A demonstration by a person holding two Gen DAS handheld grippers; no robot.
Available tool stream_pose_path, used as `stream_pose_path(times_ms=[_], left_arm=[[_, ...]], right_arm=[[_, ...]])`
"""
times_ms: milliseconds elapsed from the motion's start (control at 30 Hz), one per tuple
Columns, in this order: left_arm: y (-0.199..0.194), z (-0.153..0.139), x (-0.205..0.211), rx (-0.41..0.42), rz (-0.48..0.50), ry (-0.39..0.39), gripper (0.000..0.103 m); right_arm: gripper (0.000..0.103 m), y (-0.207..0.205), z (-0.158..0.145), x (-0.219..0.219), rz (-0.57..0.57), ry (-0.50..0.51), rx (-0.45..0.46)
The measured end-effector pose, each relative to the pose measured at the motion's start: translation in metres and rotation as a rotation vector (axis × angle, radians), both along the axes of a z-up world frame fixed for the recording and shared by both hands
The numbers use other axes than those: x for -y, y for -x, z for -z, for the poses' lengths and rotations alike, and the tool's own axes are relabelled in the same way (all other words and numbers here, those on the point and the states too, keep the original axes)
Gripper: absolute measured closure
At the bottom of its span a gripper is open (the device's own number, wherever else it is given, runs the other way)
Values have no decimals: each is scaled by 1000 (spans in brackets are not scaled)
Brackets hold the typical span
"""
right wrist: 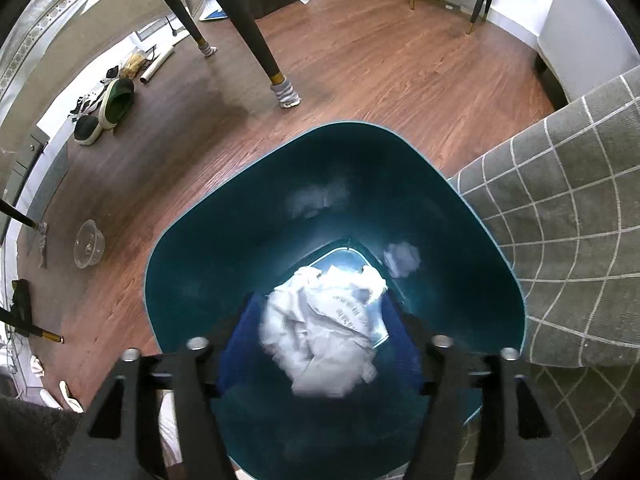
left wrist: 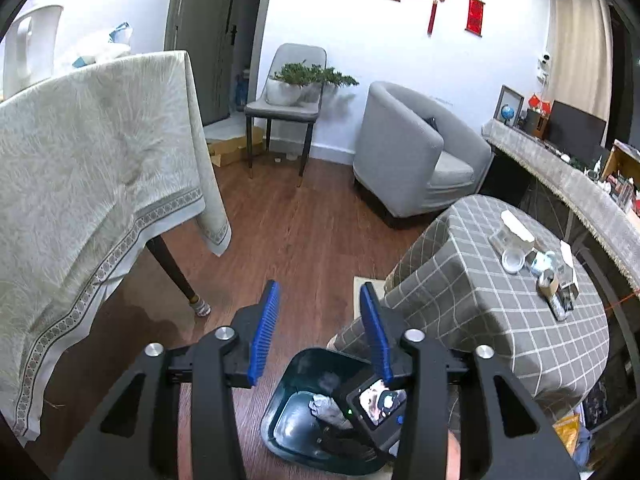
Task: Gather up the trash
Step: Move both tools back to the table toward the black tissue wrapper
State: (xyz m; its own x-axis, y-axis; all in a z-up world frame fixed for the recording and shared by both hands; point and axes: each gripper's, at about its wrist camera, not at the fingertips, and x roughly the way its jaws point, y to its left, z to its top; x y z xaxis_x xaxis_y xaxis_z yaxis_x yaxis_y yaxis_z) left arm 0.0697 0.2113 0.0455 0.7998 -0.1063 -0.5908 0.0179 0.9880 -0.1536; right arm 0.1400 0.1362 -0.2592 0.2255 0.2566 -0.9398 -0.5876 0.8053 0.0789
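A dark teal trash bin [right wrist: 208,264] stands on the wood floor beside a checked-cloth table; it also shows low in the left wrist view [left wrist: 280,416]. My right gripper [right wrist: 320,320] hangs over the bin's mouth, its blue pads [right wrist: 240,332] on either side of a crumpled white paper ball [right wrist: 320,332], which looks blurred. Whether the pads press on it I cannot tell. The paper also shows in the left wrist view [left wrist: 324,406]. My left gripper [left wrist: 320,316] is open and empty, above the floor and the bin.
A table with a checked grey cloth [left wrist: 480,280] carries a glass dish, bottles and small items [left wrist: 536,264]. A cream-clothed table [left wrist: 80,180] stands left, with legs [right wrist: 256,40] near the bin. Shoes [right wrist: 112,104] and a clear bowl [right wrist: 89,243] lie on the floor.
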Motion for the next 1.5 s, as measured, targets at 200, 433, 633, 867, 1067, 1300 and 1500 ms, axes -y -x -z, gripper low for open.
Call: stream_pose_path(times_ms=[200, 433, 633, 867, 1067, 1300, 1500], left_arm=[[-1, -12, 10, 59, 10, 5, 46], [-6, -24, 27, 91, 13, 17, 39], [-6, -35, 41, 120, 23, 9, 32], [3, -36, 78, 169, 120, -30, 28], [-11, -31, 107, 162, 166, 4, 28], [-26, -17, 153, 121, 223, 15, 27], [-37, -2, 194, 93, 272, 10, 25]], right_arm=[[34, 6, -33, 9, -26, -54, 56], [34, 16, -115, 28, -54, -202, 208], [29, 29, -176, 56, -46, -298, 366], [23, 28, -214, 111, 27, -337, 458], [18, 19, -232, 168, 131, -321, 501], [14, 13, -244, 240, 265, -292, 553], [12, 13, -238, 283, 341, -251, 537]])
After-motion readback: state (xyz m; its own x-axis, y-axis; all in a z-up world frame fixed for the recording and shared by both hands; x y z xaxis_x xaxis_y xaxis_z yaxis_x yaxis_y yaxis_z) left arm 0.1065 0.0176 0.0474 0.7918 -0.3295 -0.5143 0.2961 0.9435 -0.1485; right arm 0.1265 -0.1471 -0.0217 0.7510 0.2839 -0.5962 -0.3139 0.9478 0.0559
